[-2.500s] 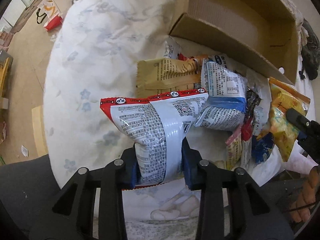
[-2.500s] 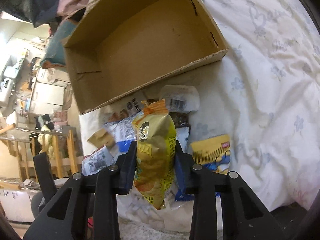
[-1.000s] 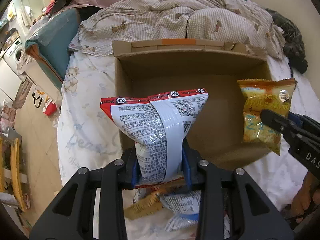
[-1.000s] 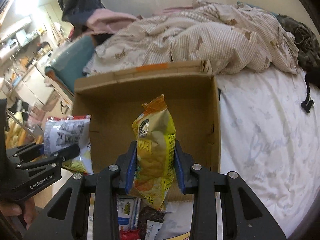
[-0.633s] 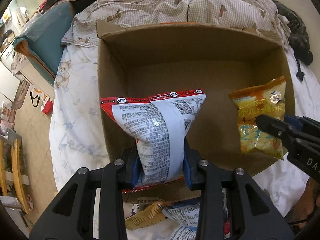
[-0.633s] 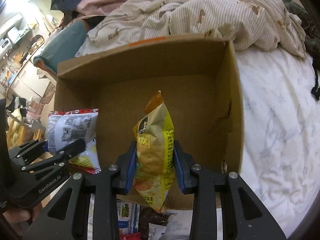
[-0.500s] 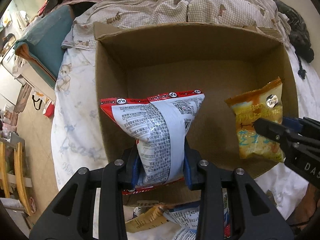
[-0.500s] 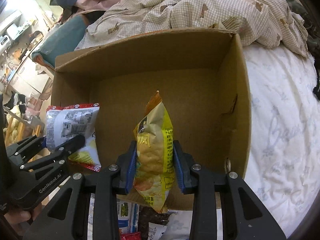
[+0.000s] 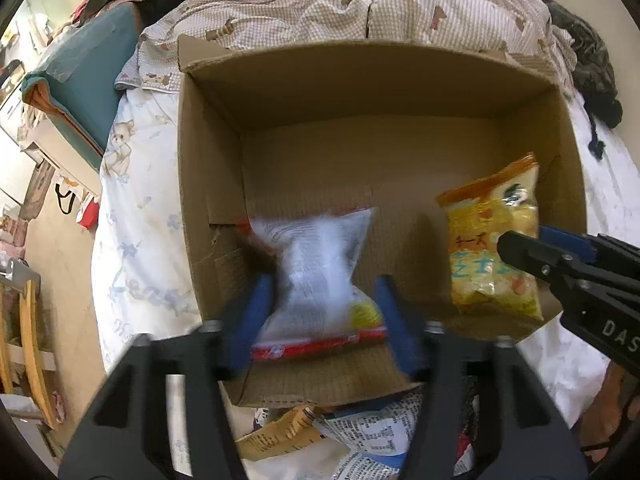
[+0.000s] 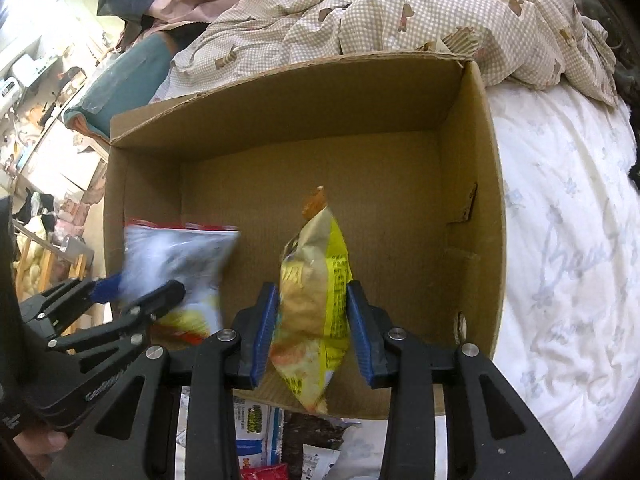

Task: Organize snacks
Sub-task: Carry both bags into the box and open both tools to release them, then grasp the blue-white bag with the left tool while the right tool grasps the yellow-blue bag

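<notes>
An open cardboard box (image 9: 400, 80) (image 10: 280, 112) stands on the bed. My left gripper (image 9: 320, 292) is over its near left part with its blue pads spread. The white and red snack bag (image 9: 316, 276) (image 10: 176, 264) is blurred between the open jaws, loose from the pads. My right gripper (image 10: 312, 328) is shut on a yellow chip bag (image 10: 316, 300) (image 9: 492, 240), held upright over the box's near right part. The box floor (image 10: 380, 208) is otherwise bare.
More snack packets (image 9: 320, 436) (image 10: 280, 436) lie on the white floral sheet (image 10: 568, 264) in front of the box. A checked quilt (image 9: 360, 4) is heaped behind it. The bed edge and floor (image 9: 48, 264) are at the left.
Both grippers have moved forward and down over the box. My left gripper has opened and the white and red bag is slipping down from it. My right gripper still holds the yellow bag.
</notes>
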Available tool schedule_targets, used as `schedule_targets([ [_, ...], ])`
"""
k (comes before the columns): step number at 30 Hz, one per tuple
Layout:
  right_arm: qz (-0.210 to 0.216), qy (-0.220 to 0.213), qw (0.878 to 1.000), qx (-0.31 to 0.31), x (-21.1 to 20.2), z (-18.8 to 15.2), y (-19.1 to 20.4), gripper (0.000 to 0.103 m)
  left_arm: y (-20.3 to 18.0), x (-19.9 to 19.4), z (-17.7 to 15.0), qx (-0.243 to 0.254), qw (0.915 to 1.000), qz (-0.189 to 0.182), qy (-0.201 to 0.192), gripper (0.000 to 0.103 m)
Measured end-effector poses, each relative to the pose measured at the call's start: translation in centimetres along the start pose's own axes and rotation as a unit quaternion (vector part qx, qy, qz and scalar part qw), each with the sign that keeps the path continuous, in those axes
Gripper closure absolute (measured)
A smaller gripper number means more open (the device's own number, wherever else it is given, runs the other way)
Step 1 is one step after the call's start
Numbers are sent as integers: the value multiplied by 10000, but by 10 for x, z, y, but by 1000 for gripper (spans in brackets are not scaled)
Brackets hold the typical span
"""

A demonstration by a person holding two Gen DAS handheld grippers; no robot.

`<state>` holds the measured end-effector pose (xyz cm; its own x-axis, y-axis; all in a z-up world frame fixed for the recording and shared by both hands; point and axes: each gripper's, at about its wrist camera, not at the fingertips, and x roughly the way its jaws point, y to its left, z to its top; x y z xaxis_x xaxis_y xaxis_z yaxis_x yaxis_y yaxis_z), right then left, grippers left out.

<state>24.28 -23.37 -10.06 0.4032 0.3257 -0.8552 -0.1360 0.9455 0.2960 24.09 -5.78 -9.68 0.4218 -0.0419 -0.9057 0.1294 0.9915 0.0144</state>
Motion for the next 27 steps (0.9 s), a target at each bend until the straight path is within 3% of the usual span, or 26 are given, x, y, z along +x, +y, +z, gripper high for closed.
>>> schedule_targets([
  [2, 7, -40, 10000, 67, -2, 2, -2, 54, -1, -5, 0, 1, 10000, -24, -96, 23],
  [4, 18, -166, 9997, 150, -8, 3, -4, 39, -4, -9, 0, 43, 9998, -41, -178, 21],
  [18, 56, -395, 9987, 316, -25, 7, -12, 39, 4, -28, 1, -215, 9987, -215, -399, 21],
  [27, -4, -463, 9983, 342, -49, -12, -14, 39, 24, -60, -16, -513, 9966, -226, -596, 21],
])
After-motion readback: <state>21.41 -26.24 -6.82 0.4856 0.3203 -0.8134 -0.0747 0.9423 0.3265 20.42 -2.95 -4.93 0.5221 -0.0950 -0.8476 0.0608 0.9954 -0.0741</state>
